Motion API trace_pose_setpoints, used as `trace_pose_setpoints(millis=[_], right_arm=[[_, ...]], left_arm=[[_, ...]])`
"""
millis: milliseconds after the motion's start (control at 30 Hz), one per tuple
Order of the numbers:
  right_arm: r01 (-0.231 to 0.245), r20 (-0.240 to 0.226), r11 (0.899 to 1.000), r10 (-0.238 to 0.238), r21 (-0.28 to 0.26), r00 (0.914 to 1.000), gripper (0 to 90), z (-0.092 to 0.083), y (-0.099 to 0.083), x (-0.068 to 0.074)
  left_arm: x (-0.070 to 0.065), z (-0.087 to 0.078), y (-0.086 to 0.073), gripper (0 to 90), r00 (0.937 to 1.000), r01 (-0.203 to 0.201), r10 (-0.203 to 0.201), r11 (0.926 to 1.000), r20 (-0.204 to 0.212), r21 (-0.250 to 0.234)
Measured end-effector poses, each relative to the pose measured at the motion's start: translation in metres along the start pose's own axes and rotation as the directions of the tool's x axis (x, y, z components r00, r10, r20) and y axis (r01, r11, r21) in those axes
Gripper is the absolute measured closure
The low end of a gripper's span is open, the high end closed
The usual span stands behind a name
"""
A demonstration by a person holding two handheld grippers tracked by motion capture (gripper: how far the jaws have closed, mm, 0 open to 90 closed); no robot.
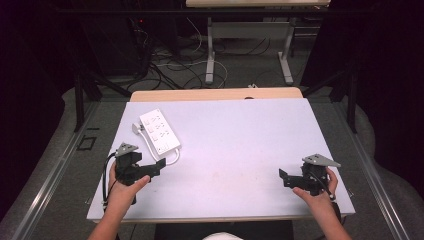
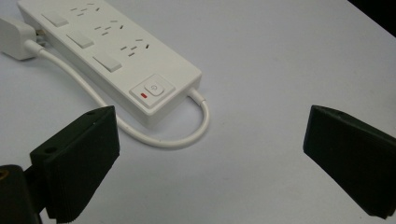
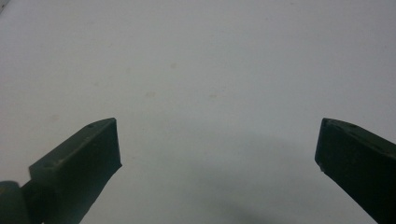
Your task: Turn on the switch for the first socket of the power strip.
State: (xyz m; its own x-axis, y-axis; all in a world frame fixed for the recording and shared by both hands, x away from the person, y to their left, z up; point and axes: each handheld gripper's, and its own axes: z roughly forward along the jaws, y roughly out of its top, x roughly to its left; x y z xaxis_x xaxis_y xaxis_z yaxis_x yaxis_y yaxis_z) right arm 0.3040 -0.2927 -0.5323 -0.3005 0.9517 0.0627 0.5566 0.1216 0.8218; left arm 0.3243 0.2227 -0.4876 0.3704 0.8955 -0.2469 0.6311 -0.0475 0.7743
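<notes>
A white power strip [image 1: 159,131] lies flat on the left part of the white table [image 1: 240,145], its cord [image 1: 172,159] looping at the near end. In the left gripper view the power strip [image 2: 109,51] shows several sockets, a power button with a red light [image 2: 152,89], a curled cord [image 2: 182,137] and a white plug [image 2: 14,37] at its far end. My left gripper [image 1: 159,166] hovers just short of the strip's near end, open and holding nothing [image 2: 210,140]. My right gripper [image 1: 284,176] is open over bare table at the near right [image 3: 217,149].
Beyond the far table edge stand another desk's legs [image 1: 210,55] and tangled cables [image 1: 170,65] on the floor. Dark curtains flank both sides. A wooden strip [image 1: 215,94] runs along the table's far edge.
</notes>
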Motion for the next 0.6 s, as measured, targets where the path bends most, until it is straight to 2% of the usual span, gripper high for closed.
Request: trace_pose_setpoints(millis=[200, 333, 367, 567, 600], right_arm=[[0.0, -0.005, 1.0, 0.0, -0.002, 1.0, 0.0, 0.001, 0.0, 0.001], [0.003, -0.006, 1.0, -0.003, 0.001, 1.0, 0.0, 0.001, 0.0, 0.001], [0.007, -0.005, 1.0, -0.007, 0.002, 1.0, 0.0, 0.001, 0.0, 0.001], [0.006, -0.009, 1.0, -0.006, 0.003, 0.9999, 0.0, 0.002, 0.0, 0.002], [0.006, -0.009, 1.0, -0.006, 0.003, 0.9999, 0.0, 0.002, 0.0, 0.002]], left_arm=[[0.003, 0.0, 0.011, 8.8, 0.9997, 0.017, -0.018, 0.9997, -0.017, -0.015], [0.006, 0.0, 0.018, 10.1, 0.9994, 0.02, -0.02, 0.9998, -0.027, 0.002], [0.006, 0.001, 0.019, 10.3, 0.9993, 0.021, -0.021, 0.9997, -0.03, -0.009], [0.009, -0.001, 0.031, 14.0, 0.9981, 0.023, -0.023, 0.9997, -0.057, 0.0], [0.009, -0.001, 0.033, 14.0, 0.9977, 0.034, -0.034, 0.9994, -0.059, -0.005]])
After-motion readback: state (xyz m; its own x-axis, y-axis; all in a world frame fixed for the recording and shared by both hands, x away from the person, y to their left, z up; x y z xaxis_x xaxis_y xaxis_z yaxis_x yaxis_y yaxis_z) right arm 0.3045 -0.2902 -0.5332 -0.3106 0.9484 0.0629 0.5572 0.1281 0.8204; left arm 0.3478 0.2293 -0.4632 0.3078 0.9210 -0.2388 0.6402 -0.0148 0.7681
